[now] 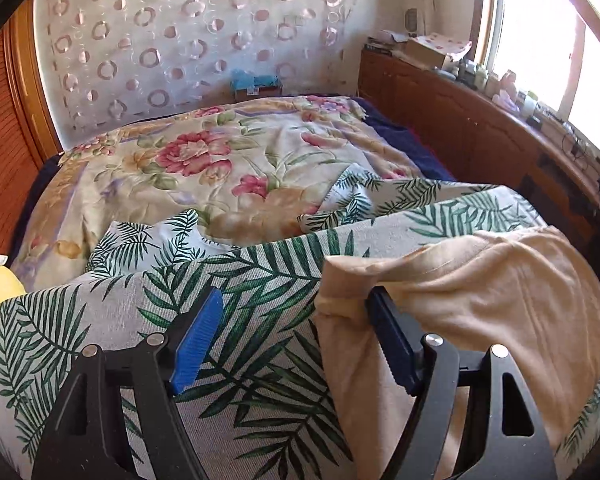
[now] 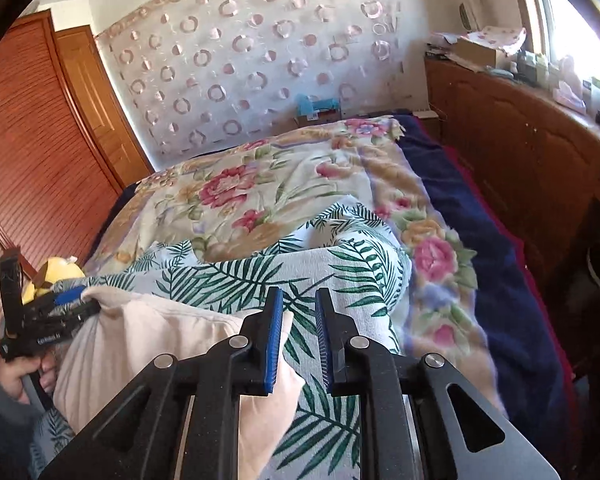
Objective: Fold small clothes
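A small cream garment (image 1: 460,292) lies bunched on a palm-leaf print cloth (image 1: 260,280) on the bed. My left gripper (image 1: 292,316) is open wide; the garment's left edge drapes over its right finger (image 1: 388,332). In the right wrist view the garment (image 2: 140,340) lies at lower left, and the left gripper (image 2: 70,300) shows at its far left corner. My right gripper (image 2: 298,332) is open with a narrow gap; the garment's right edge lies under its left finger (image 2: 274,340), not pinched.
A floral quilt (image 1: 220,160) covers the bed beyond, over a dark blue blanket (image 2: 480,240) along the right side. A yellow soft toy (image 1: 0,292) sits at the left. A wooden cabinet (image 2: 520,140) with clutter runs along the right wall under the window. A wooden wardrobe (image 2: 40,140) stands left.
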{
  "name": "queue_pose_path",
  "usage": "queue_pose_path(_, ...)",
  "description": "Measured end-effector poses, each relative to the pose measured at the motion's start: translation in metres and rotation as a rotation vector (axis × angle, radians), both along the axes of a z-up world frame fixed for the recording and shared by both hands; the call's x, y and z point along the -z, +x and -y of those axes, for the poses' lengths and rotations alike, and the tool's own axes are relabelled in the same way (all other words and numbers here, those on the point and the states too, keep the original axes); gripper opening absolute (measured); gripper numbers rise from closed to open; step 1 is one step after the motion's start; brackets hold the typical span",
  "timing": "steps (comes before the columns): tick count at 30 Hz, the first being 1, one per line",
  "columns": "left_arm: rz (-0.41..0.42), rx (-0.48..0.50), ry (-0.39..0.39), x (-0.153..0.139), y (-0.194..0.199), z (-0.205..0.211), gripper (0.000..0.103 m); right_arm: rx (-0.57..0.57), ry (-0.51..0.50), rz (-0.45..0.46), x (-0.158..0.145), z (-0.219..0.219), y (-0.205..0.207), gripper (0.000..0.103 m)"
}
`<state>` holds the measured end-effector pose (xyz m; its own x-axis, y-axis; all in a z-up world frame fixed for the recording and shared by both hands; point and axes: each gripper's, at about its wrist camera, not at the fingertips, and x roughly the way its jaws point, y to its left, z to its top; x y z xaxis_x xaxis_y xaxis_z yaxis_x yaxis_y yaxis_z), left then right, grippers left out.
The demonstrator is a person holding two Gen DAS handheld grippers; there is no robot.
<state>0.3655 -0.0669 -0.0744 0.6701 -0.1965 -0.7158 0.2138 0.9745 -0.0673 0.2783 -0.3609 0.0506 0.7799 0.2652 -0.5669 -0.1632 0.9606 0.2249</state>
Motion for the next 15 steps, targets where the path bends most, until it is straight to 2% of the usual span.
queue_pose_path(2, 0.01, -0.012, -0.024, -0.004, 0.0, -0.005, 0.076, -0.018, -0.036, -0.001, 0.0, -0.007, -0.01, 0.02)
queue_pose_path(3, 0.019, -0.019, -0.041, -0.007, -0.001, -0.009, 0.076, -0.037, -0.044, -0.002, 0.0, -0.01, -0.011, 0.028)
queue_pose_path(4, 0.026, -0.025, -0.055, -0.01, -0.002, -0.011, 0.076, -0.06, -0.053, -0.004, 0.0, -0.014, -0.014, 0.041)
queue_pose_path(6, 0.028, -0.027, -0.077, -0.013, -0.006, -0.013, 0.076, -0.094, -0.073, -0.011, 0.001, -0.022, -0.019, 0.053)
queue_pose_path(11, 0.003, 0.018, -0.066, -0.01, -0.015, -0.005, 0.076, -0.144, -0.096, -0.079, 0.005, -0.032, -0.003, 0.053)
queue_pose_path(14, -0.009, 0.045, -0.058, -0.007, -0.019, 0.0, 0.076, -0.152, -0.06, -0.129, 0.008, -0.032, 0.016, 0.053)
queue_pose_path(15, -0.015, 0.053, -0.056, -0.006, -0.02, 0.001, 0.076, -0.159, -0.041, -0.133, 0.007, -0.031, 0.02, 0.044)
